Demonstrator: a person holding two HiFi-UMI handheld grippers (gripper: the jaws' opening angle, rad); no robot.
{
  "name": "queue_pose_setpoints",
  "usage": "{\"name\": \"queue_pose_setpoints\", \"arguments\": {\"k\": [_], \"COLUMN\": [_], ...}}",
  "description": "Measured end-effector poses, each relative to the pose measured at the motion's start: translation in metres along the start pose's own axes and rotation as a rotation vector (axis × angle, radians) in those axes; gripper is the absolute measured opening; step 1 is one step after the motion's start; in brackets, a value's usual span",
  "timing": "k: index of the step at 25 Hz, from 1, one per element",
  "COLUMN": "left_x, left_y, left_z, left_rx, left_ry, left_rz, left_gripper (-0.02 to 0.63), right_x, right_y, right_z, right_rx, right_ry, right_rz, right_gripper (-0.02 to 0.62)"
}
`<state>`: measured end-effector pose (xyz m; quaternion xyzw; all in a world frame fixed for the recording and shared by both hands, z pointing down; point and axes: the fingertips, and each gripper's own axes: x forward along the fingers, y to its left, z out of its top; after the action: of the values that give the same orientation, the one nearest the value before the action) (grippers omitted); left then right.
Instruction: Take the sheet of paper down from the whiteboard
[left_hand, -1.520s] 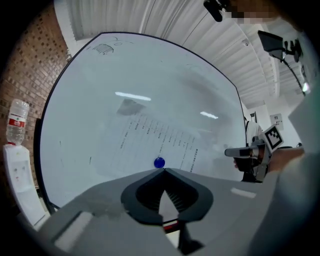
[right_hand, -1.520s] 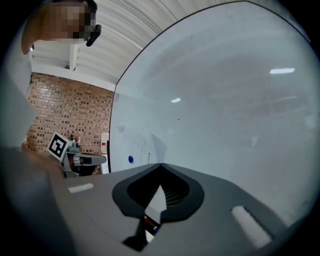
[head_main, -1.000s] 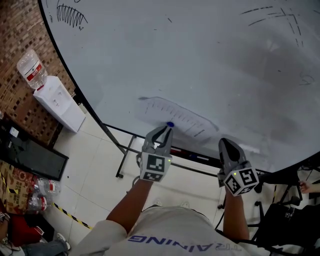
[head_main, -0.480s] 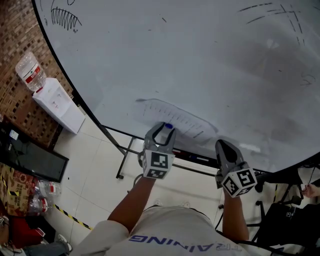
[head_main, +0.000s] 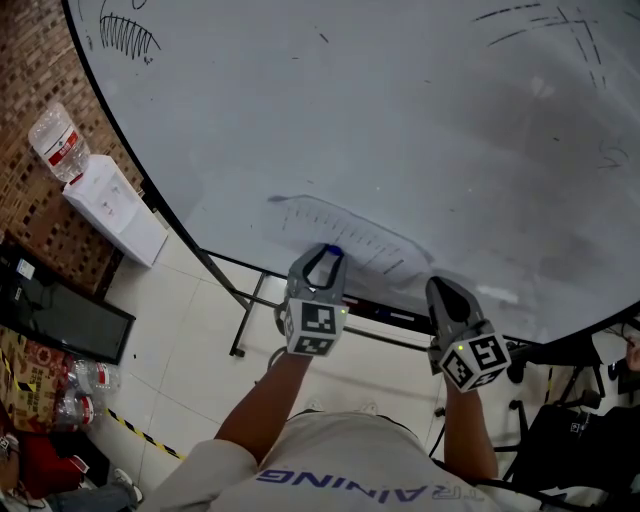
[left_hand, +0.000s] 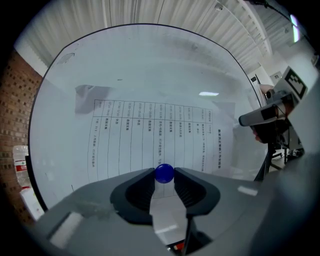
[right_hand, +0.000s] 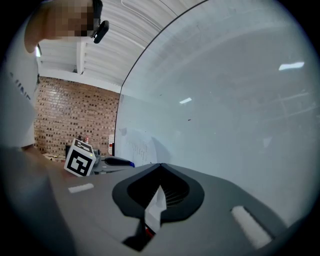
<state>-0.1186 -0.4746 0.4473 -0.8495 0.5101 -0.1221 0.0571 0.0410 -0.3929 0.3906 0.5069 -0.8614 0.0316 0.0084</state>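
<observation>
A printed sheet of paper (head_main: 350, 235) (left_hand: 150, 135) hangs on the whiteboard (head_main: 400, 120), pinned at its lower edge by a round blue magnet (head_main: 334, 250) (left_hand: 164, 173). My left gripper (head_main: 325, 262) (left_hand: 164, 176) points at the board with the magnet between its fingertips. The jaws are closing and both tips touch the magnet's sides. My right gripper (head_main: 447, 290) (right_hand: 160, 167) is shut and empty. It hovers near the board, to the right of the sheet, and touches neither.
A white water dispenser (head_main: 110, 205) with a bottle (head_main: 62, 140) stands left of the board by the brick wall. The board's black stand (head_main: 250, 300) reaches onto the tiled floor below the grippers. A dark chair (head_main: 570, 430) is at the lower right.
The left jaws spread wider around the blue magnet and then came in against it. The left gripper barely shifted. The right gripper stayed still.
</observation>
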Motion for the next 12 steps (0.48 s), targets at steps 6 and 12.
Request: {"name": "queue_pose_setpoints", "arguments": {"k": [6,12], "left_x": [0.0,-0.001], "left_y": [0.0,0.001], "left_z": [-0.001,0.002], "left_rx": [-0.016,-0.008], "left_ry": [0.014,0.014], "left_rz": [-0.011,-0.016], "left_gripper": [0.127,0.126], "right_x": [0.004,0.012], "right_y": [-0.002,0.016], "right_z": [0.006,0.012], "right_rx": [-0.115,-0.191], "right_ry": [0.007,0.003], "right_rz": [-0.036,0.031], "right_gripper": [0.023,0.173]}}
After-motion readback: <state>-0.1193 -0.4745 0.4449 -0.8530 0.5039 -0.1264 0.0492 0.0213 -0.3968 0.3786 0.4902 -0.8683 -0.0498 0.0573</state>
